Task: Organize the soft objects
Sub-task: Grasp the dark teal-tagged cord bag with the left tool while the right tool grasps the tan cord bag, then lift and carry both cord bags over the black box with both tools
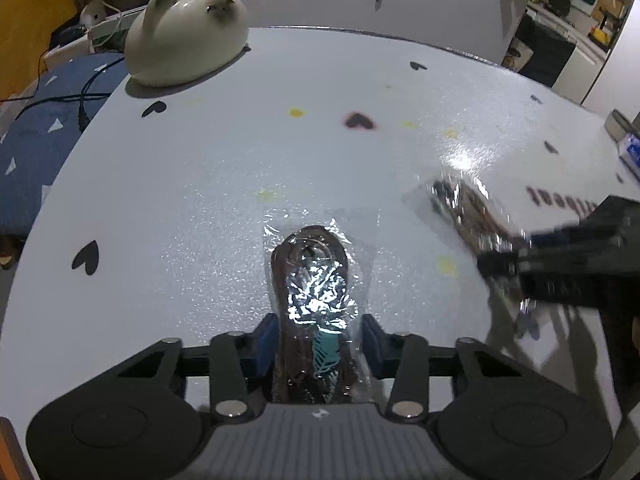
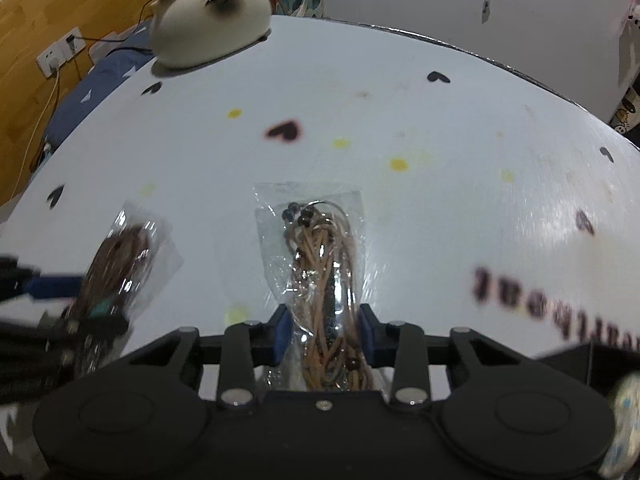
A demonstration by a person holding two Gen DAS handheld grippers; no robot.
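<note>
Blue pads (image 1: 267, 344) of the left gripper (image 1: 320, 346) sit tight against a clear crinkled plastic pouch of dark brown cords with a teal feather charm (image 1: 314, 300), gripping it low over the white glossy tabletop printed with black hearts and yellow dots (image 1: 200, 184); the pouch's near end is hidden under the gripper body. Over to the right gripper (image 2: 325, 336): its blue pads (image 2: 280, 334) squeeze a clear plastic pouch of tan cords with dark beads and a wire ring (image 2: 320, 264), and that near end is cut off too. Each gripper shows blurred at the other view's edge, its fingers hard to make out. Far back on the table rests a cream ceramic cat-shaped pot (image 1: 186, 28), smooth and rounded. Black lettering (image 2: 532, 304) at the right is smeared, unreadable.
</note>
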